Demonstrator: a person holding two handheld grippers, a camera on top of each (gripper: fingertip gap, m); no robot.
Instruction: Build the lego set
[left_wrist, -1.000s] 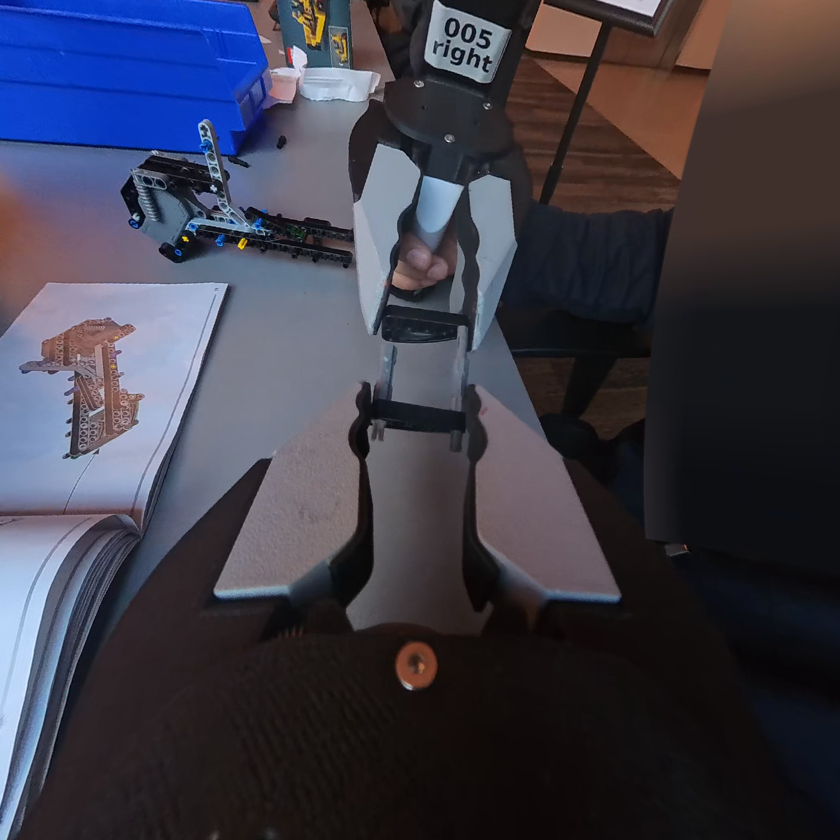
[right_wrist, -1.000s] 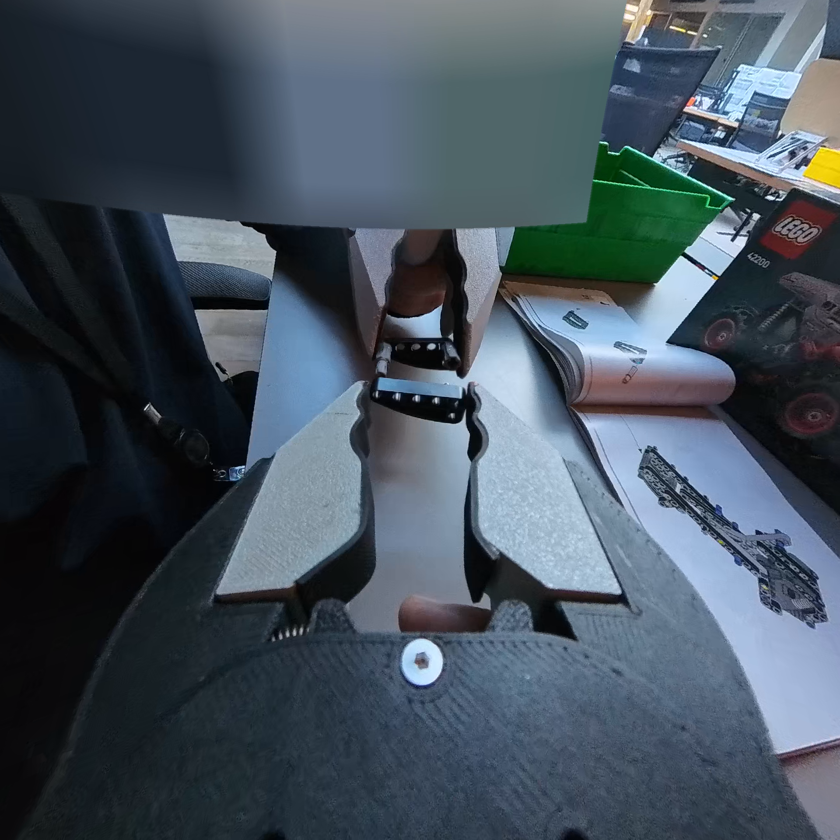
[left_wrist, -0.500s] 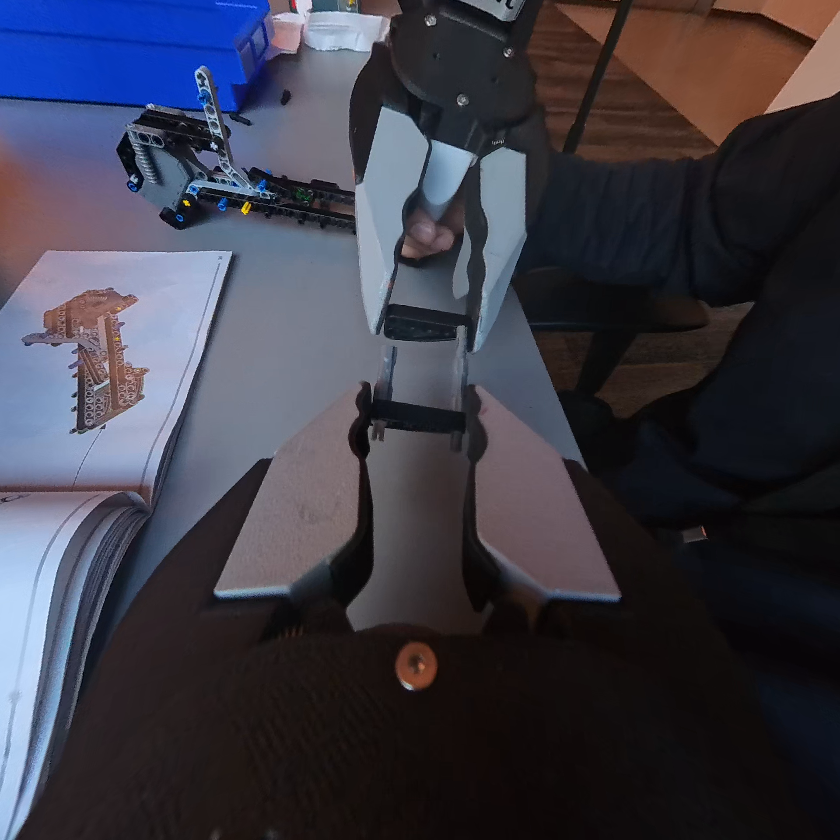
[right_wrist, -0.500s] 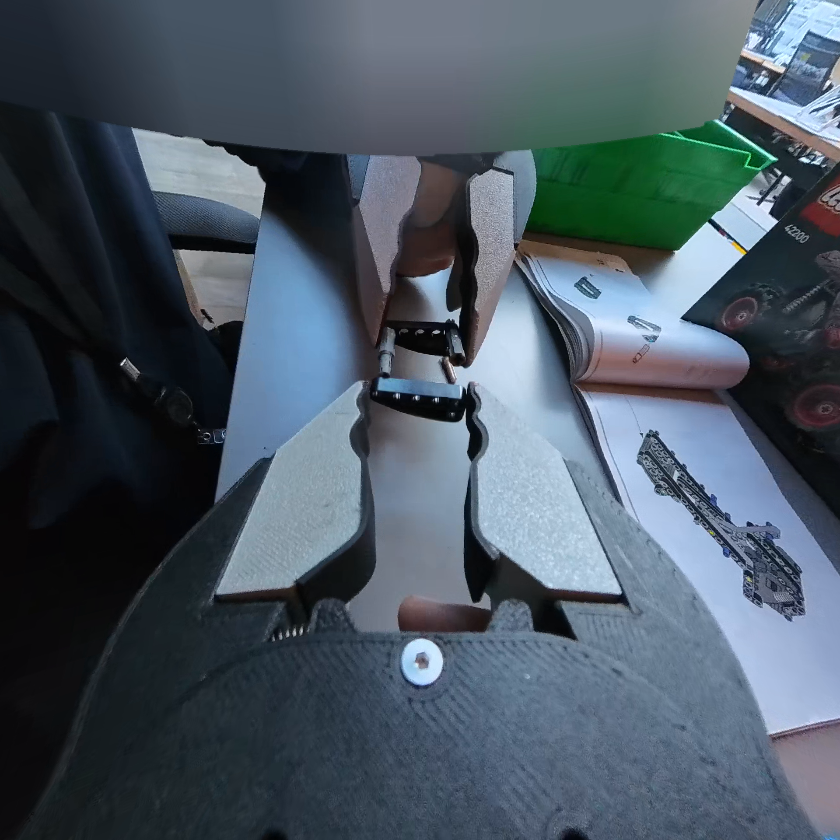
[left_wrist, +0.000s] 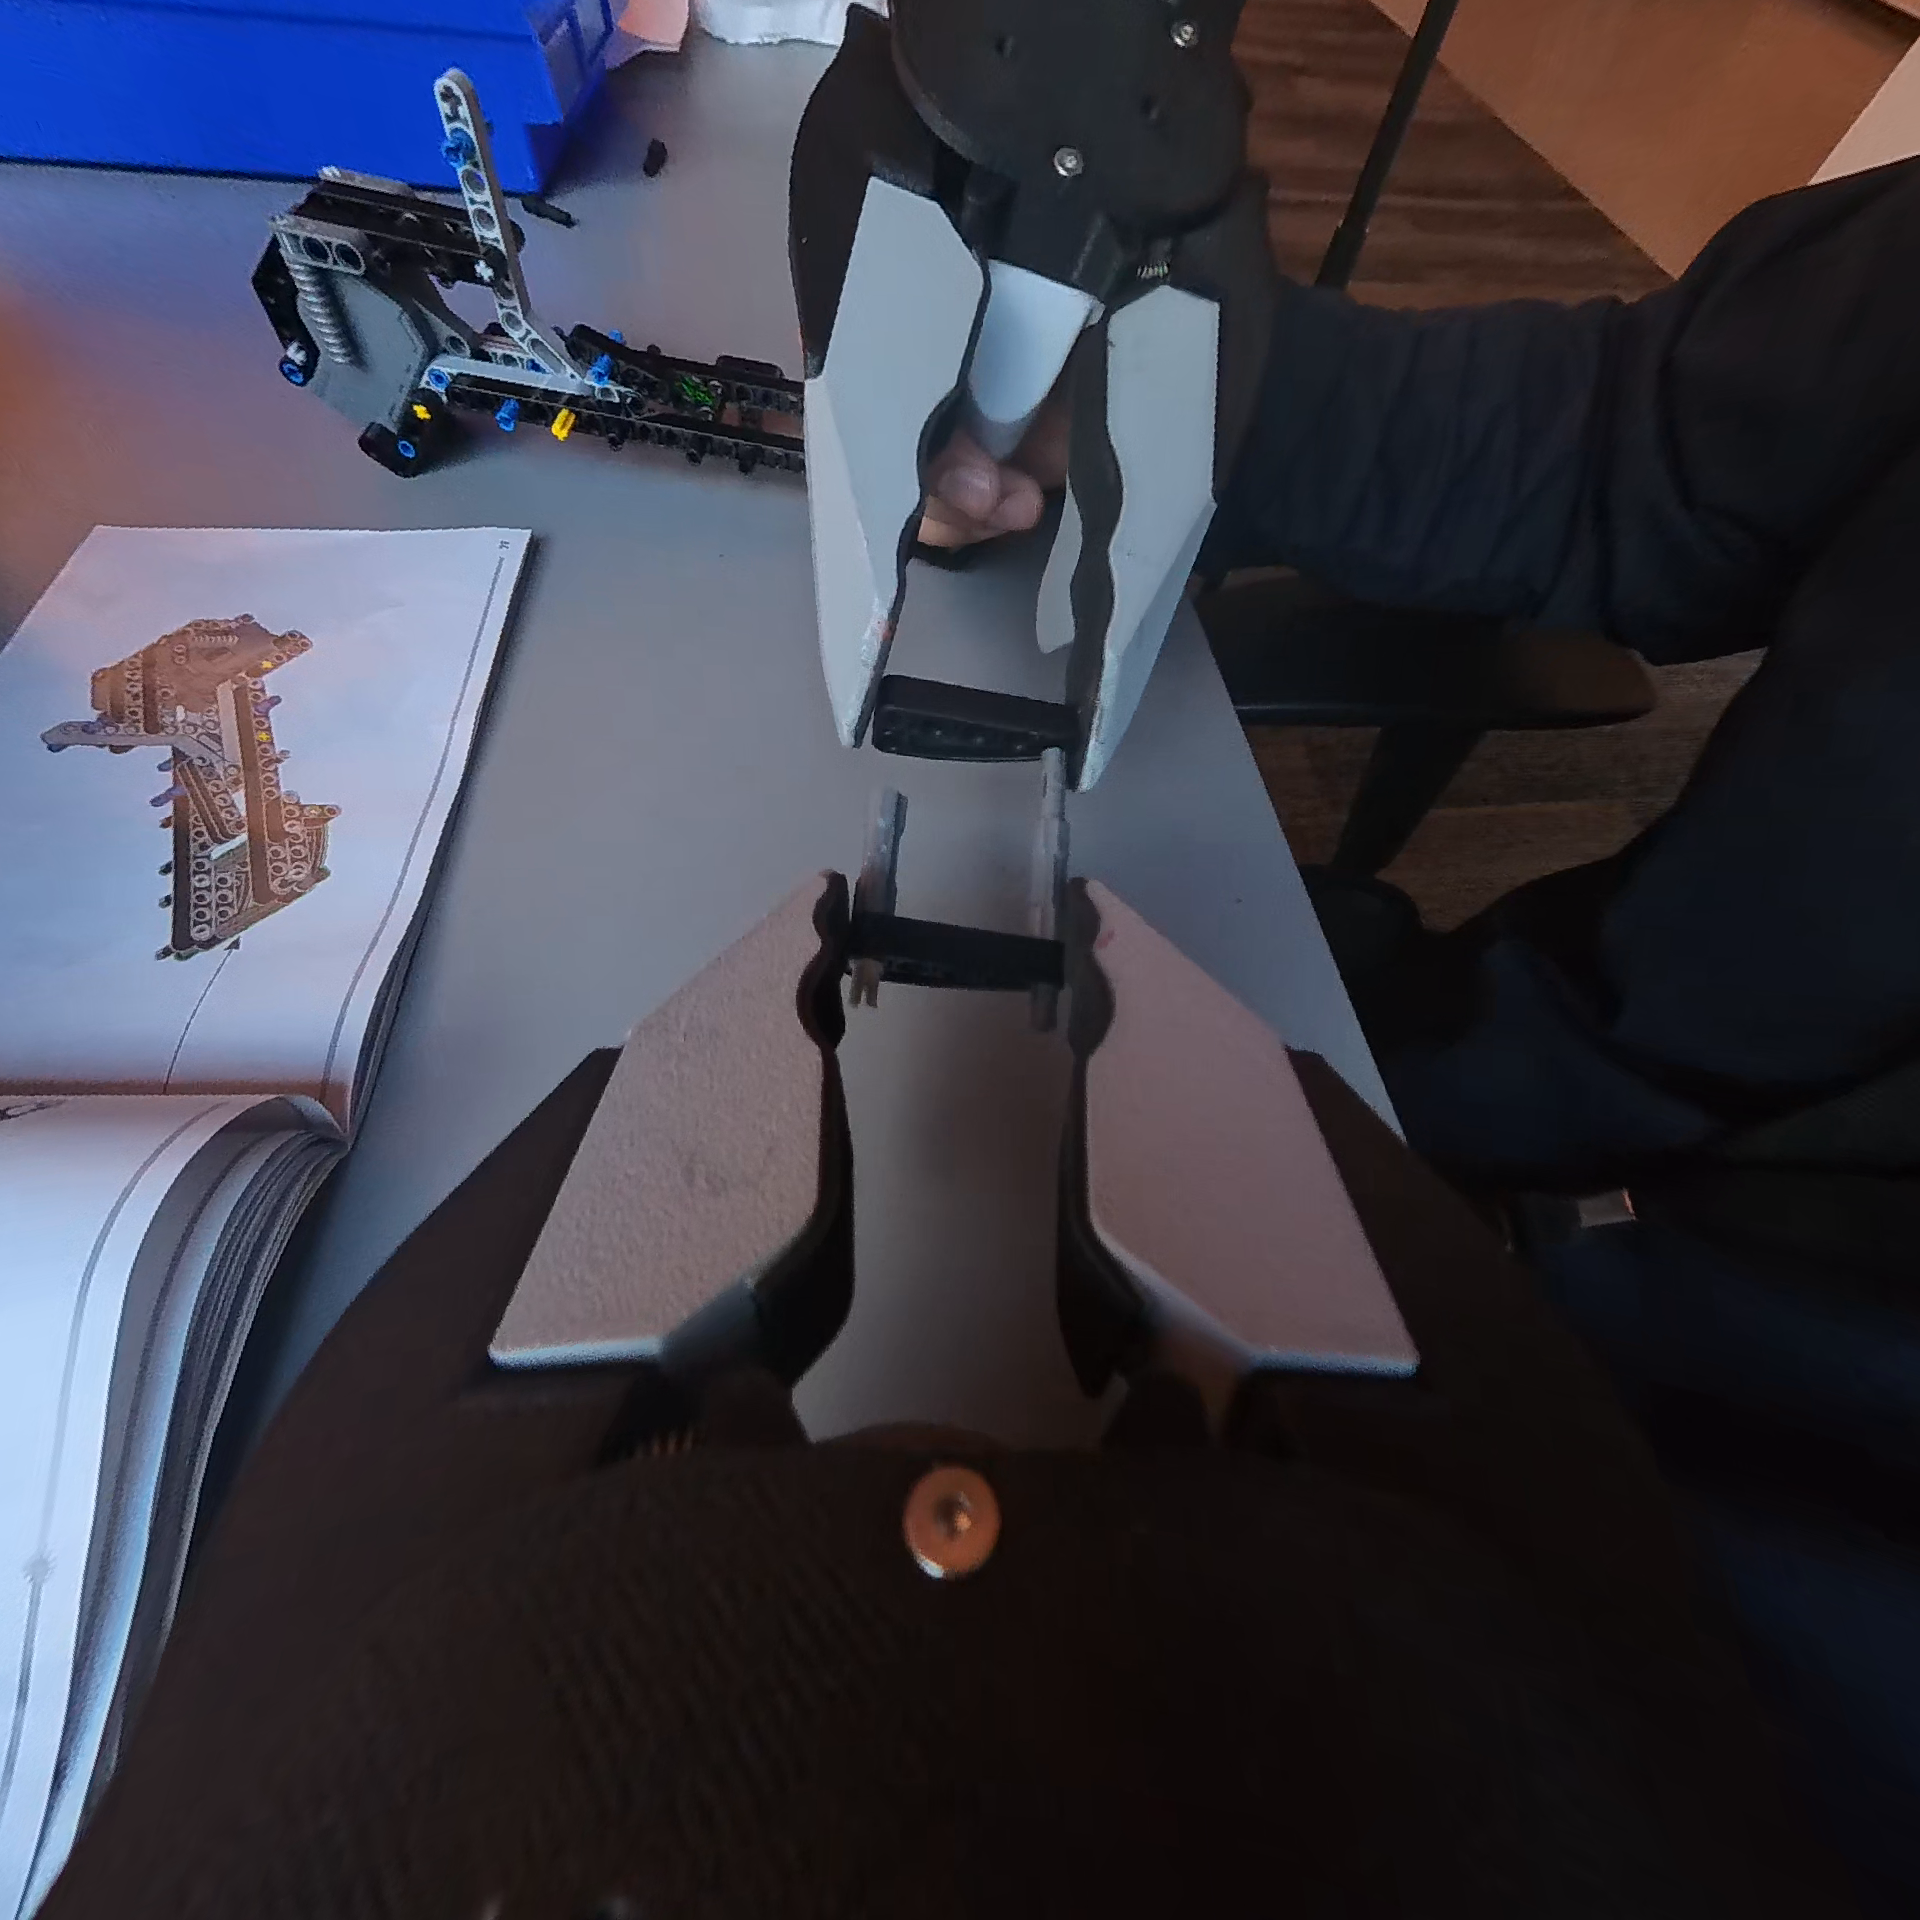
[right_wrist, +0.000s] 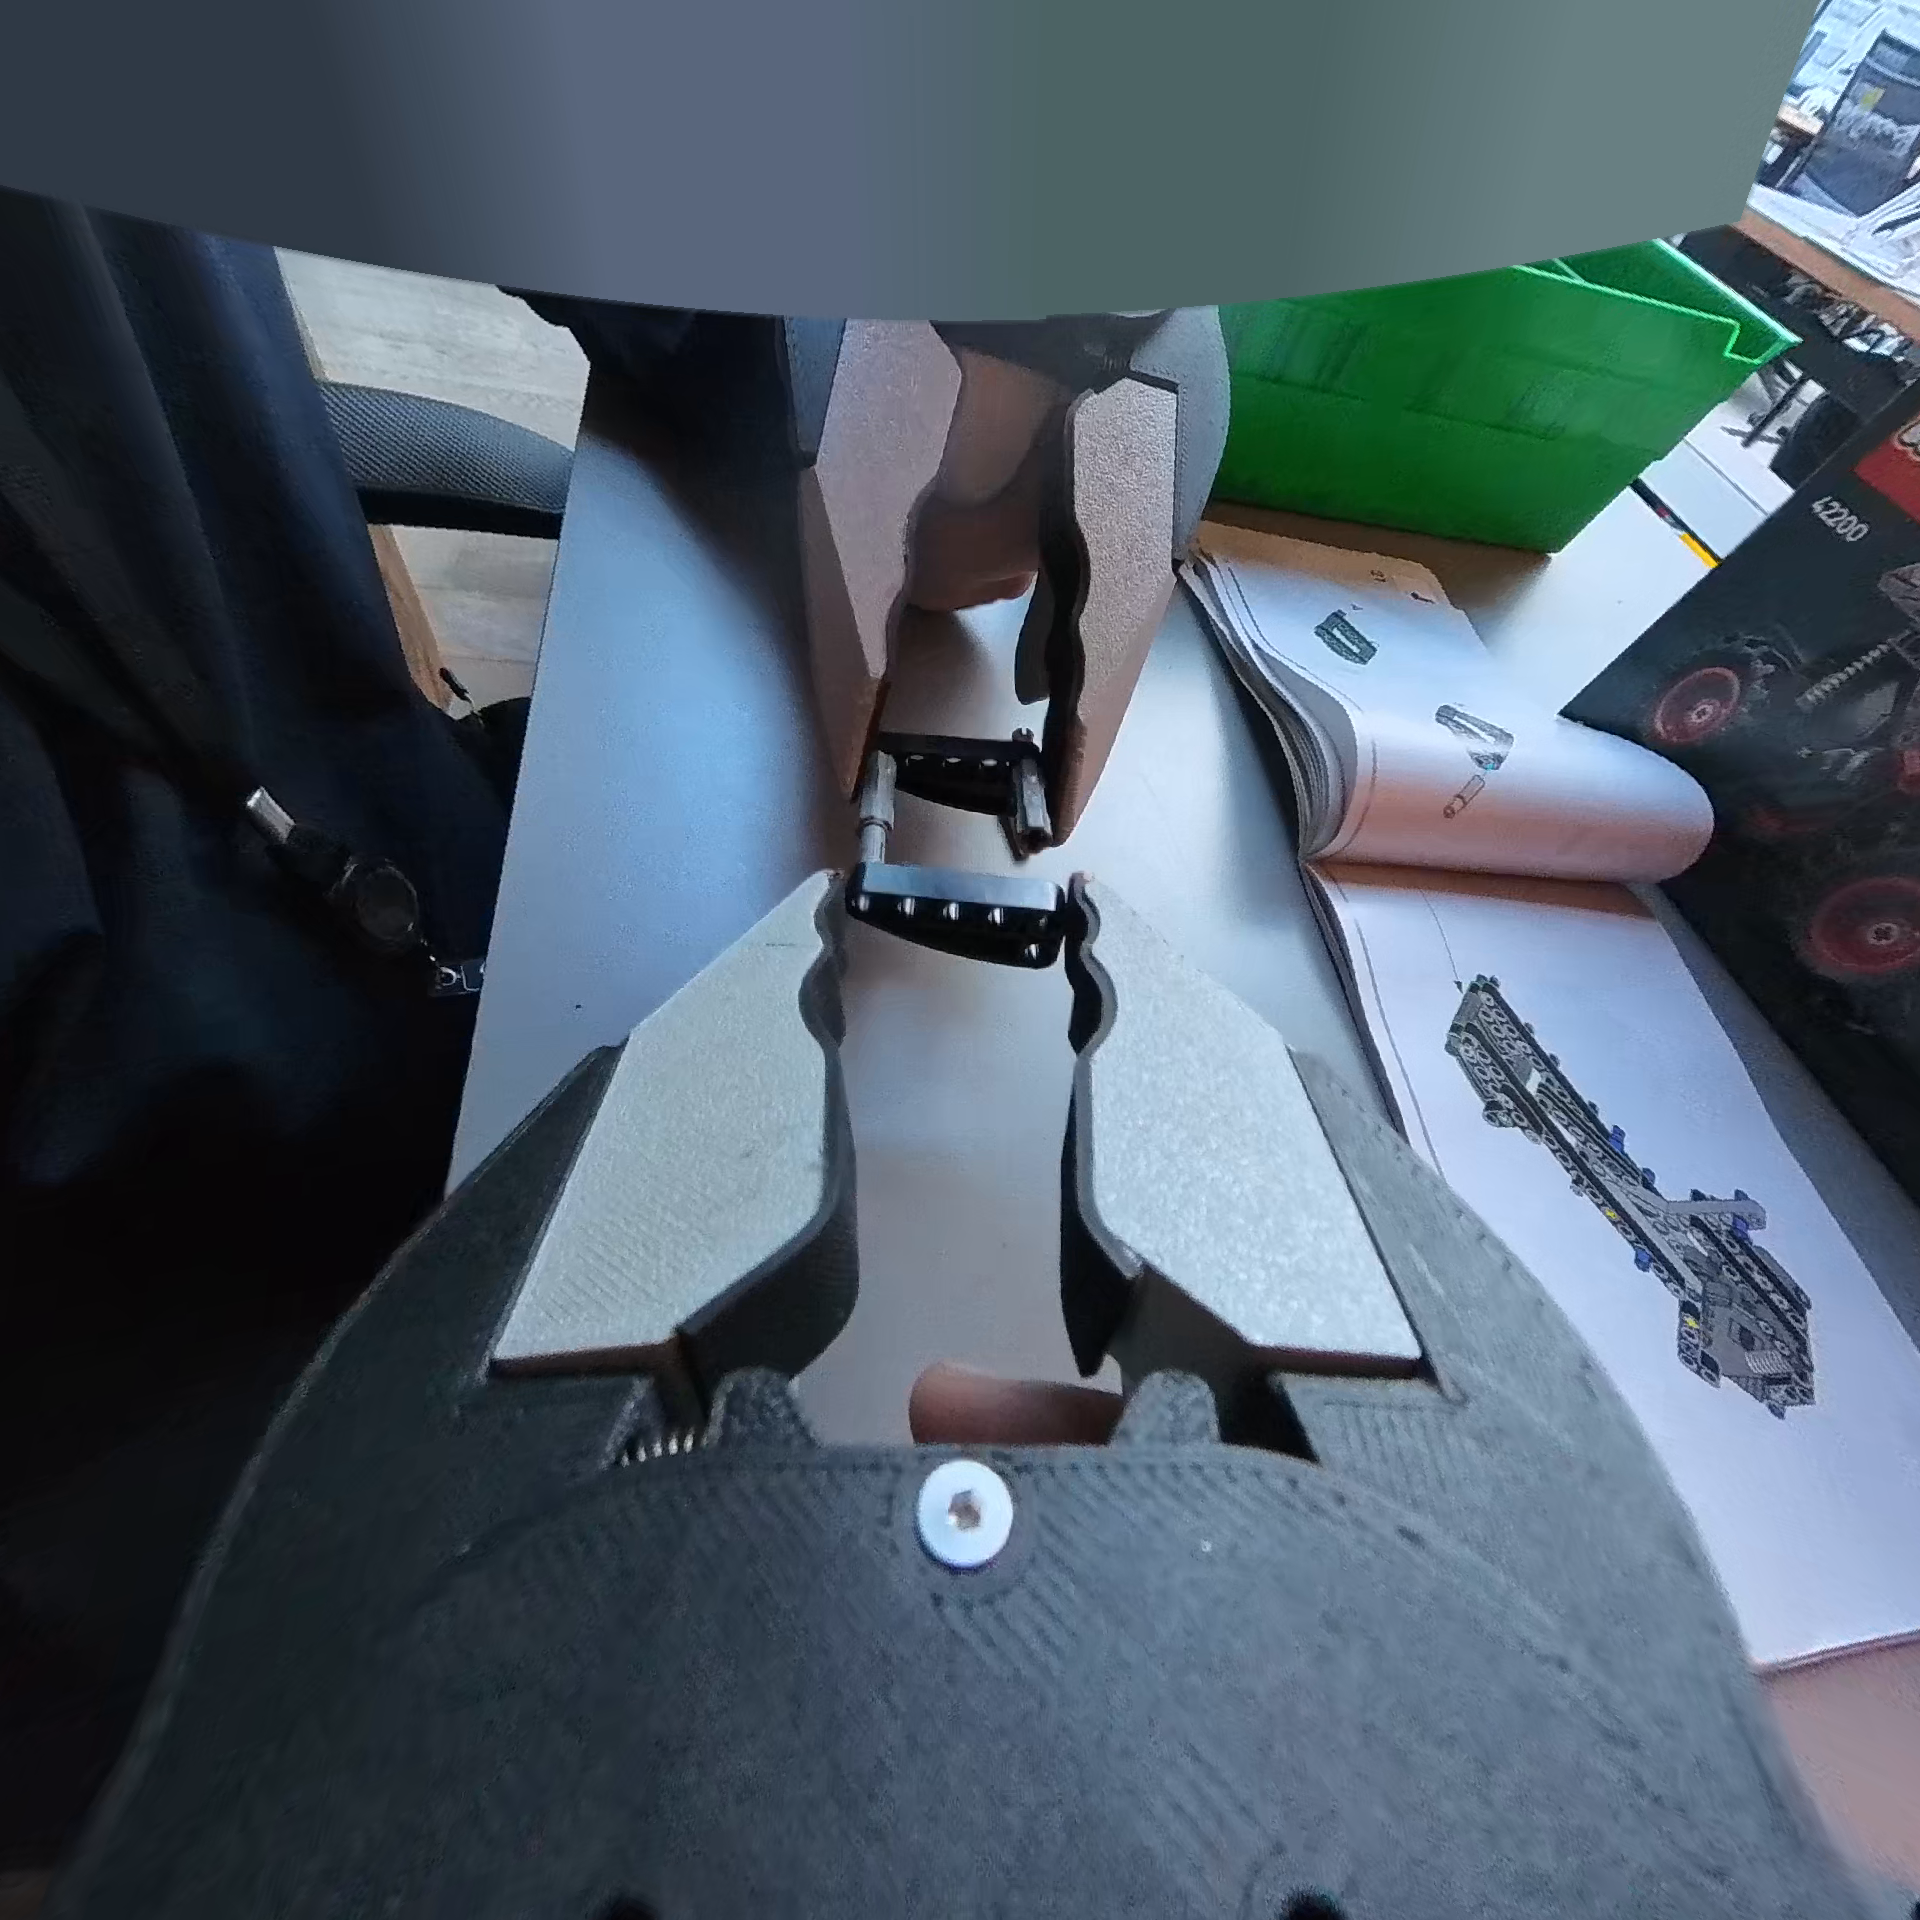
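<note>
Grey desk (left_wrist: 665, 644) under both tools, edge running along a person's dark sleeve (left_wrist: 1507, 436). Nearest in left wrist view: left tool (left_wrist: 956, 951) closed down on a short black beam with two grey axles (left_wrist: 951, 956), axles sticking forward toward the other tool. Facing it, just beyond, right tool (left_wrist: 971, 727) is clamped on a second black holed beam (left_wrist: 966, 717); one axle tip looks to touch this beam, the other stops just short. Right wrist view shows same pair mirrored: right tool (right_wrist: 956, 920) pinching holed beam (right_wrist: 956, 920), left tool (right_wrist: 961, 779) opposite. Open instruction booklet (left_wrist: 249, 790) lies left of the tools. Farther back, partly built lego chassis (left_wrist: 488, 343) sits on desk, near a blue bin (left_wrist: 260, 83). Green bin (right_wrist: 1475, 416) and set box (right_wrist: 1808, 727) visible in right wrist view.
</note>
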